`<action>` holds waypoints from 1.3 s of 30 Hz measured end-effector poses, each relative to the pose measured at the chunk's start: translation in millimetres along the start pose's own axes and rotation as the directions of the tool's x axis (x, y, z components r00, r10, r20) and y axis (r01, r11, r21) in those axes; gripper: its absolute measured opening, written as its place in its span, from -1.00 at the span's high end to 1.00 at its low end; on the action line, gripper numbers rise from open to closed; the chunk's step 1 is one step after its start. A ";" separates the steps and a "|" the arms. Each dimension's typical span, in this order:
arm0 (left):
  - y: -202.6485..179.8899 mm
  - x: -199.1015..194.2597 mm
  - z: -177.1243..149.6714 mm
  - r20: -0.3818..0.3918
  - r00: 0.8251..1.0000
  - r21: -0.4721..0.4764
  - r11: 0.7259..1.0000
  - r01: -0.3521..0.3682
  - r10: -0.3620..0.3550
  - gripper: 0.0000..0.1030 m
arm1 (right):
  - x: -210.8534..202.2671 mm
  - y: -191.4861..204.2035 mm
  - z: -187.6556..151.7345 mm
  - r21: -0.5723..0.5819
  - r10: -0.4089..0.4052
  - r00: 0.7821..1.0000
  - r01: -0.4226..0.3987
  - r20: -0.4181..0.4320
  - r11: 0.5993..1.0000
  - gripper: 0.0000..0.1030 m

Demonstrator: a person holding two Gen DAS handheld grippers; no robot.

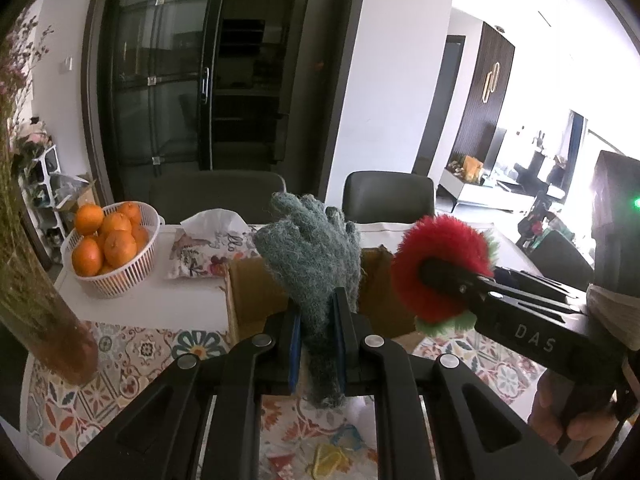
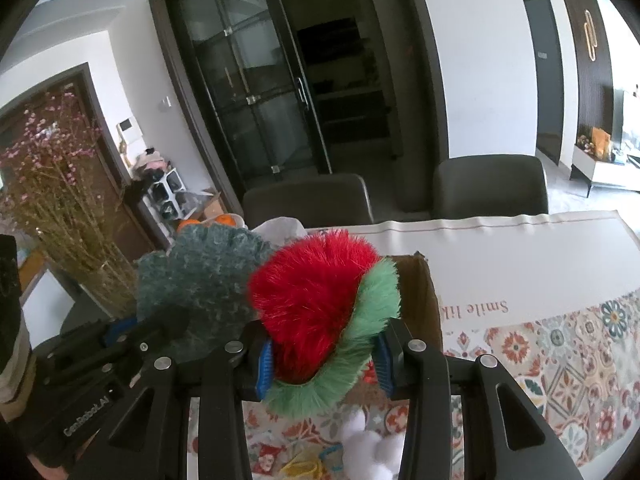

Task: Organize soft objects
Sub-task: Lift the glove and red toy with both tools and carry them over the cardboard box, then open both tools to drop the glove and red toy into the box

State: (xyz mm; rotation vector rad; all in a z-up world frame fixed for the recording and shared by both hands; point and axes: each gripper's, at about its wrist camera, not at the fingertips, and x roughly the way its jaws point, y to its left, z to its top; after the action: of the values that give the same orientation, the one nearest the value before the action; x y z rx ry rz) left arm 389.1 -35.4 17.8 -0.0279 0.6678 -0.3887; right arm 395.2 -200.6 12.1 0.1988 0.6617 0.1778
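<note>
My left gripper (image 1: 317, 344) is shut on a fuzzy grey-green glove (image 1: 312, 252), held up with its fingers pointing upward. The right gripper (image 2: 324, 360) is shut on a fluffy red and green plush ball (image 2: 316, 308). Both are carried in the air just in front of an open cardboard box (image 1: 256, 292) on the table. In the left wrist view the right gripper (image 1: 436, 276) comes in from the right with the plush ball (image 1: 444, 256). In the right wrist view the glove (image 2: 200, 276) and the left gripper (image 2: 120, 332) show at the left.
A white basket of oranges (image 1: 108, 248) and a floral tissue pack (image 1: 200, 248) stand at the table's far left. A vase of dried flowers (image 1: 36, 296) is near left. White pompoms (image 2: 372, 444) and small coloured items lie on the patterned cloth (image 2: 568, 360). Two dark chairs (image 1: 388, 196) stand behind.
</note>
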 end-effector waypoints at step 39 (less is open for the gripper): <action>31.8 147.0 -18.6 -0.375 0.927 -0.052 0.998 -0.036 0.014 0.16 | 170.5 -38.7 -12.6 0.011 -0.007 0.916 0.013 -0.401 1.000 -0.11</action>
State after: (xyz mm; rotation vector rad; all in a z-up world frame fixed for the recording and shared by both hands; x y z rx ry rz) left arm 493.9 -56.9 -89.5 0.0004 1.0581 -0.3527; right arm 523.3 -197.9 -107.4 0.1723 1.0744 0.2069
